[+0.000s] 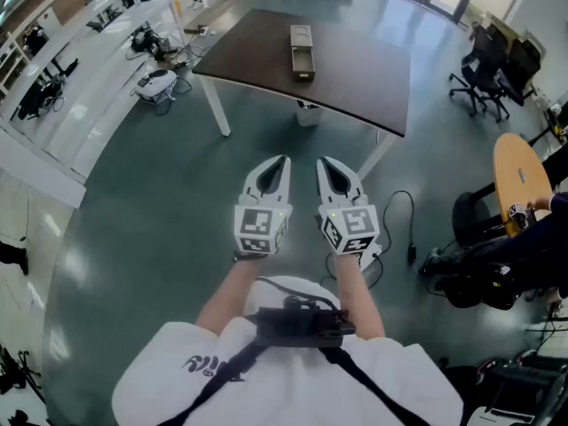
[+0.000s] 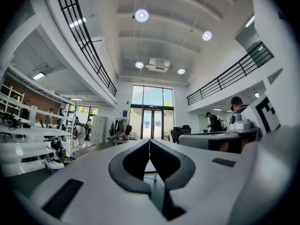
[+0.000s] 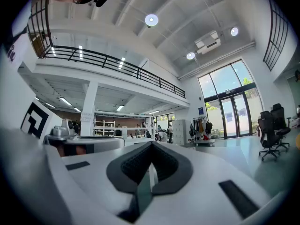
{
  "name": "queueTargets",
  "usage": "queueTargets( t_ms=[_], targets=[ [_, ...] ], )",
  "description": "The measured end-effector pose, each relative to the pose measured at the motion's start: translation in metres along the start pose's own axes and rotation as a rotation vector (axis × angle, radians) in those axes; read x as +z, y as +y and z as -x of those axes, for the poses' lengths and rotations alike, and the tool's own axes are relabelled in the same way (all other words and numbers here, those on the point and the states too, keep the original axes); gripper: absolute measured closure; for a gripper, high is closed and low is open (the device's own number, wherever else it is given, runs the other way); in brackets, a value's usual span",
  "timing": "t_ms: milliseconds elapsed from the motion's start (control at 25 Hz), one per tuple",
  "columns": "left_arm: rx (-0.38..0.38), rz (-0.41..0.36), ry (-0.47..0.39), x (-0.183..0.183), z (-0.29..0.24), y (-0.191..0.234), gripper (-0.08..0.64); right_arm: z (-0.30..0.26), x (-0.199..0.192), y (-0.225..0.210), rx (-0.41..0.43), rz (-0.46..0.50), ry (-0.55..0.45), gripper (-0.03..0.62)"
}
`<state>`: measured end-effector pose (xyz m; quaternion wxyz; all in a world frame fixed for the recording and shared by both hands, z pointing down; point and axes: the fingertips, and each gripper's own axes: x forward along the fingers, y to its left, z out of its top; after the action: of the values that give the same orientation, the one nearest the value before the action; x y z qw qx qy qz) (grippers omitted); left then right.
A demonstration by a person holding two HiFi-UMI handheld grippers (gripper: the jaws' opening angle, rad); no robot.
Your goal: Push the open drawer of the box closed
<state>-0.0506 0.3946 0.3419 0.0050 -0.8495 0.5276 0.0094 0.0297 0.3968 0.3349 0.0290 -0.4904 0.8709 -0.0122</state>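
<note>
Head view, looking steeply down: I have both tools held out in front of the person's chest, side by side and near each other over the grey floor (image 1: 160,211). The left gripper (image 1: 286,158) has its jaws pressed together, tips meeting. The right gripper (image 1: 321,160) is the same, tips meeting, with nothing between them.

The box (image 1: 301,35) sits on the dark brown table (image 1: 355,69) with white legs, well apart from both grippers and ahead of them. Its drawer (image 1: 303,64) is pulled out toward me, so the inside shows as a dark hollow. Neither gripper touches the box or the table.

In the left gripper view, the left gripper (image 2: 149,140) points level into the hall. Its grey pads close to a point with an empty hollow behind them, and tall glass doors (image 2: 151,111) stand far beyond. In the right gripper view I see the right gripper (image 3: 151,144) closed the same way and holding nothing.

To the right of the table in the head view stand black office chairs (image 1: 484,65) and a round wooden table (image 1: 519,180). A black cable (image 1: 411,229) lies on the floor near the right gripper.
</note>
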Motion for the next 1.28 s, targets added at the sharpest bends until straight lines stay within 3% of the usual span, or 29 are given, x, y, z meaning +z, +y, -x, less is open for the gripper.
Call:
queueTargets(
  t_ms=[480, 680, 840, 960, 1080, 1280],
  targets=[
    [-0.022, 0.059, 0.036, -0.029, 0.043, 0.070, 0.551, -0.020, -0.045, 0.045, -0.126, -0.087, 0.066, 0.597],
    [-0.011, 0.149, 0.082, -0.055, 0.041, 0.089, 0.551, -0.028, -0.075, 0.051, -0.142, -0.107, 0.140, 0.597],
    [0.022, 0.081, 0.073, -0.057, 0.014, 0.093, 0.551, -0.040, -0.078, 0.021, -0.238, -0.067, 0.151, 0.597],
    [0.020, 0.104, 0.085, -0.066, -0.011, 0.099, 0.551, -0.058, -0.084, -0.006, -0.305, -0.064, 0.157, 0.597],
    [-0.001, 0.128, 0.086, -0.066, -0.040, 0.103, 0.551, -0.088, -0.083, -0.026, -0.290, -0.080, 0.154, 0.597],
    [-0.026, 0.072, 0.060, -0.054, -0.121, 0.094, 0.551, -0.143, -0.066, -0.085, -0.251, -0.051, 0.121, 0.597]
  ],
)
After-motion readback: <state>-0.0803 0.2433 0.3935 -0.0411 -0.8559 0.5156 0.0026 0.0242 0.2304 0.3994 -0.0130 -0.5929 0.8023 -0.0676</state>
